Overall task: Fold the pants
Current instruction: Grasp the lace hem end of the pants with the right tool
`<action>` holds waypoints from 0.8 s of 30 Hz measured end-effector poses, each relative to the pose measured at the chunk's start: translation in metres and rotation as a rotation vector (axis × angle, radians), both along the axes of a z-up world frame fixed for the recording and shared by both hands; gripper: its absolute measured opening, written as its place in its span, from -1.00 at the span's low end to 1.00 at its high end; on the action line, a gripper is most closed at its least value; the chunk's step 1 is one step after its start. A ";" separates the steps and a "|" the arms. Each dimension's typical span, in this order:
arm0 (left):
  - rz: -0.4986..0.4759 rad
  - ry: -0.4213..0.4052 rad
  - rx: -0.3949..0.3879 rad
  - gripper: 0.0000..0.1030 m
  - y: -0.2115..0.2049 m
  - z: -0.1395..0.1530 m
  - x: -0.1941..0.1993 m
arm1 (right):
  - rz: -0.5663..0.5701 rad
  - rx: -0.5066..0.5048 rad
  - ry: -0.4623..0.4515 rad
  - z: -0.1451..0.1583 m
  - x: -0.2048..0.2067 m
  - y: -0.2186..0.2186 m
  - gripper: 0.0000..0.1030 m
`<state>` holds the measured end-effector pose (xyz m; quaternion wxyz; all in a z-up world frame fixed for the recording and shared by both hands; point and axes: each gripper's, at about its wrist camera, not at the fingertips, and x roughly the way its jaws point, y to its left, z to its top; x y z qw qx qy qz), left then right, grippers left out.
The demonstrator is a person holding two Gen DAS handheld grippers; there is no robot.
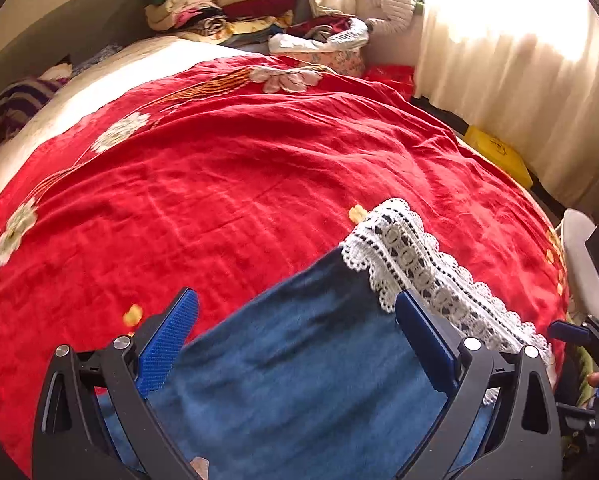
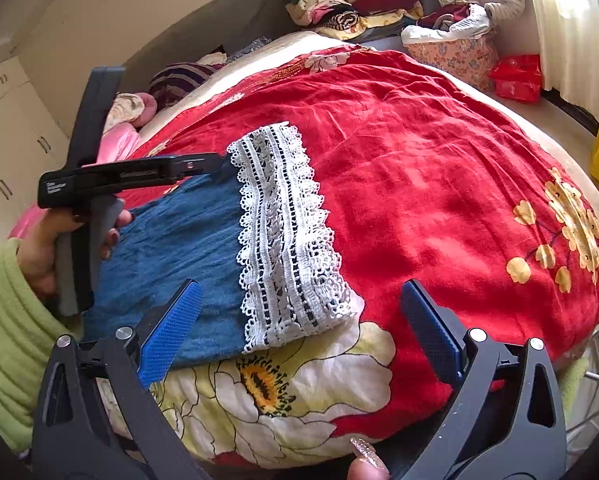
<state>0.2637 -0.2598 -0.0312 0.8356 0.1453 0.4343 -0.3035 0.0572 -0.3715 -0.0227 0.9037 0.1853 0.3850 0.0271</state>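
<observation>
Blue pants [image 1: 299, 360] with a white lace hem [image 1: 411, 256] lie flat on a red flowered bedspread [image 1: 259, 160]. My left gripper [image 1: 297, 312] is open, its blue-padded fingers [image 1: 171, 340] spread wide over the blue cloth just short of the hem. In the right wrist view the pants [image 2: 179, 240] and lace hem [image 2: 283, 232] lie near the bed's front edge. My right gripper [image 2: 301, 300] is open over the hem's near corner, holding nothing. The left gripper [image 2: 215, 166] shows from the side at the hem's far end, held by a hand in a green sleeve [image 2: 3, 320].
Folded clothes [image 2: 359, 0] are stacked at the far end of the bed beside a floral basket [image 2: 455, 56] of laundry. Pillows [image 2: 179, 80] lie at the left, cabinets [image 2: 11, 128] beyond. A red bag [image 2: 515, 76], a yellow box [image 1: 499, 156] and a curtain [image 1: 519, 80] line the right side.
</observation>
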 end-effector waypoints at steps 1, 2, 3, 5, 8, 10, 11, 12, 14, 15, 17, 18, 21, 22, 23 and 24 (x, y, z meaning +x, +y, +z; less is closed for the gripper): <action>-0.013 -0.001 0.000 0.90 -0.003 -0.001 0.002 | 0.001 -0.003 0.001 -0.001 0.002 0.001 0.82; -0.027 0.005 -0.003 0.90 -0.006 -0.003 0.005 | 0.002 -0.004 0.004 -0.002 0.003 0.001 0.82; -0.040 0.016 -0.010 0.89 -0.008 -0.005 0.008 | 0.003 -0.004 0.005 -0.003 0.004 0.002 0.82; -0.065 0.052 -0.042 0.89 -0.008 -0.010 0.012 | 0.005 0.001 0.005 -0.004 0.007 0.003 0.82; -0.083 0.106 -0.082 0.77 -0.006 -0.020 0.018 | 0.010 0.009 -0.004 -0.005 0.012 0.003 0.82; -0.084 0.130 -0.089 0.59 -0.007 -0.026 0.021 | 0.012 0.018 0.006 -0.008 0.017 0.004 0.82; -0.088 0.139 -0.100 0.59 -0.008 -0.028 0.023 | 0.016 0.026 0.013 -0.011 0.018 0.004 0.82; -0.095 0.142 -0.108 0.50 -0.008 -0.028 0.023 | 0.018 0.030 0.017 -0.013 0.018 0.005 0.82; -0.115 0.147 -0.126 0.37 -0.011 -0.027 0.023 | 0.020 0.032 0.024 -0.016 0.019 0.005 0.82; -0.124 0.145 -0.128 0.37 -0.012 -0.026 0.023 | 0.017 0.031 0.028 -0.018 0.020 0.005 0.82; -0.144 0.143 -0.126 0.15 -0.016 -0.026 0.021 | 0.017 0.032 0.031 -0.020 0.021 0.005 0.82; -0.157 0.142 -0.132 0.01 -0.017 -0.026 0.019 | 0.018 0.032 0.035 -0.022 0.022 0.006 0.82; -0.170 0.136 -0.125 -0.21 -0.020 -0.026 0.014 | 0.037 0.028 0.033 -0.022 0.022 0.009 0.66; -0.168 0.141 -0.118 -0.29 -0.021 -0.026 0.013 | 0.053 0.026 0.034 -0.022 0.022 0.011 0.52; -0.163 0.146 -0.104 -0.31 -0.023 -0.026 0.012 | 0.062 0.020 0.034 -0.022 0.022 0.013 0.42; -0.164 0.143 -0.099 -0.37 -0.023 -0.026 0.011 | 0.079 0.011 0.031 -0.022 0.022 0.017 0.35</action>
